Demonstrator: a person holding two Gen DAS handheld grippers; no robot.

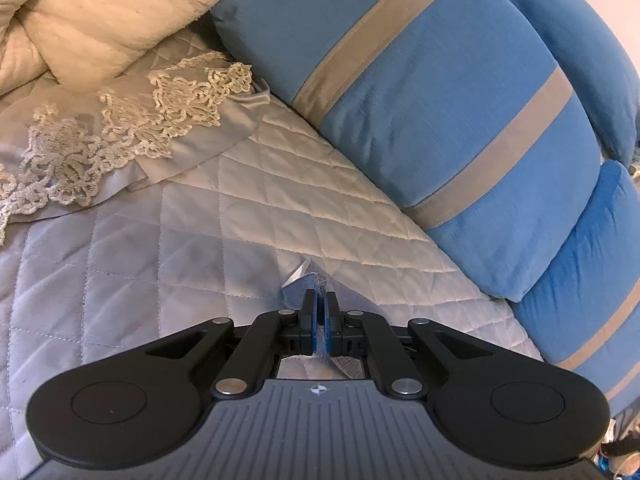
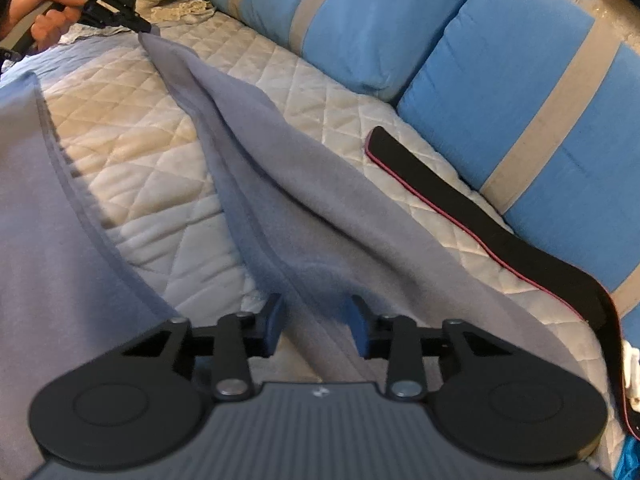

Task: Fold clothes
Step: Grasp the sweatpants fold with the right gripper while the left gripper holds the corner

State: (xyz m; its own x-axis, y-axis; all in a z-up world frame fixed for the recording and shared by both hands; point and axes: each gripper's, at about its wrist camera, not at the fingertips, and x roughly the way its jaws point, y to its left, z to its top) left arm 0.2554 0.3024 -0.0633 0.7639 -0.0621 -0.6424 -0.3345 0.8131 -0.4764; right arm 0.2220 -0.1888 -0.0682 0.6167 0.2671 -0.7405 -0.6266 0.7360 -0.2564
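Note:
A grey-blue fleece garment [image 2: 280, 184] lies stretched across the quilted bed cover [image 2: 132, 128]. In the left wrist view my left gripper [image 1: 320, 300] is shut on a corner of the garment [image 1: 298, 282]. The right wrist view shows that gripper [image 2: 142, 28] far off at the top left, holding the garment's far end just above the bed. My right gripper [image 2: 316, 312] is open, its fingers on either side of a raised fold at the garment's near end. More grey cloth [image 2: 44, 232] lies at the left.
Blue pillows with beige stripes [image 1: 440, 112] [image 2: 520, 92] line the right side of the bed. A black strap with a red edge [image 2: 480, 220] lies beside them. A lace-trimmed cover [image 1: 120, 136] and a cream blanket [image 1: 100, 12] lie at the far left.

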